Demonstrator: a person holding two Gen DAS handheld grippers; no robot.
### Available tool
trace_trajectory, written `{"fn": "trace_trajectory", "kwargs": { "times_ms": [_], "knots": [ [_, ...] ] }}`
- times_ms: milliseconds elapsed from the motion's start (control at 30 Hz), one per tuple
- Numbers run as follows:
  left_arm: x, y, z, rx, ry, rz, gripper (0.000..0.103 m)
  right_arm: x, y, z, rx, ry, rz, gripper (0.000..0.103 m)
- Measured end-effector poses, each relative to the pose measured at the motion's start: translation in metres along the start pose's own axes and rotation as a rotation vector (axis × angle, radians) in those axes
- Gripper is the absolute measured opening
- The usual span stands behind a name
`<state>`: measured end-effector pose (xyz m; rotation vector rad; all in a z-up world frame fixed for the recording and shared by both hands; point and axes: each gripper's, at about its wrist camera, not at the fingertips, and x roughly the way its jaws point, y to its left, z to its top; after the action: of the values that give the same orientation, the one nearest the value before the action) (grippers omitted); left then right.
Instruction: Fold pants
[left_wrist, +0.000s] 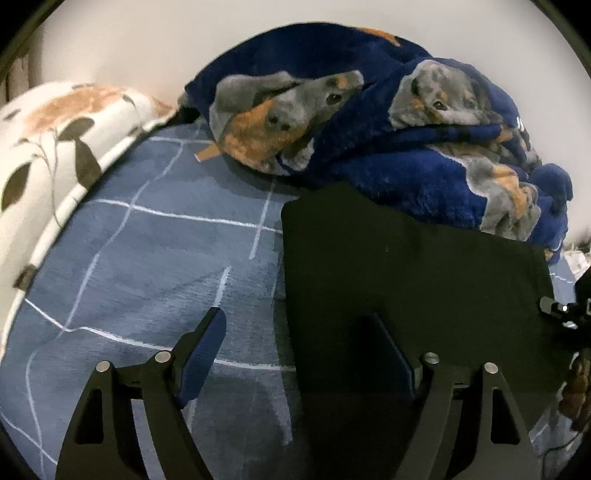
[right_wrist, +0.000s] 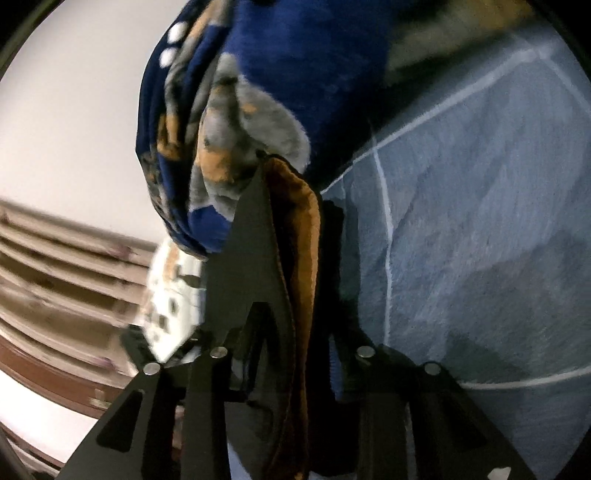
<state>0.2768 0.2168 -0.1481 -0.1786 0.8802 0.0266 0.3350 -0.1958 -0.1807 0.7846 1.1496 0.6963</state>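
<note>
Black pants lay folded flat on the blue checked bed, filling the left wrist view from the centre out to 3 o'clock. At 9 o'clock a floral pillow edged the bed. At 12 to 2 o'clock a blue fleece blanket with dog prints lay heaped just behind the pants. The left claw stood wide open, holding nothing; its left finger hung over bare bed, its right finger over the pants, whose left edge ran between them. In the blurred right wrist view, the right claw stood partly open with a fold of dark, brown-lined cloth between its fingers; whether the pads pressed it I could not tell.
</note>
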Motion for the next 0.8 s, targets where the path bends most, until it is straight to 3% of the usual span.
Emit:
{"fn": "trace_trajectory", "kwargs": {
  "times_ms": [167,333,400,500,800],
  "knots": [
    [-0.019,-0.009,0.0,0.046,-0.067,0.119,0.08,0.0,0.018,-0.001,-0.064,-0.028,-0.118,0.045],
    [-0.042,-0.014,0.002,0.046,-0.119,0.134,0.086,-0.011,0.049,-0.009,-0.173,-0.109,-0.295,0.049],
    [-0.048,-0.018,0.001,0.047,-0.132,0.147,0.088,-0.023,0.061,-0.017,-0.207,-0.167,-0.336,0.059],
    [-0.054,-0.026,-0.005,0.052,-0.129,0.127,0.089,-0.032,0.076,-0.035,-0.234,-0.199,-0.322,0.069],
    [-0.067,-0.041,-0.015,0.068,-0.132,0.128,0.089,-0.032,0.099,-0.081,-0.318,-0.227,-0.363,0.07]
  ]
}}
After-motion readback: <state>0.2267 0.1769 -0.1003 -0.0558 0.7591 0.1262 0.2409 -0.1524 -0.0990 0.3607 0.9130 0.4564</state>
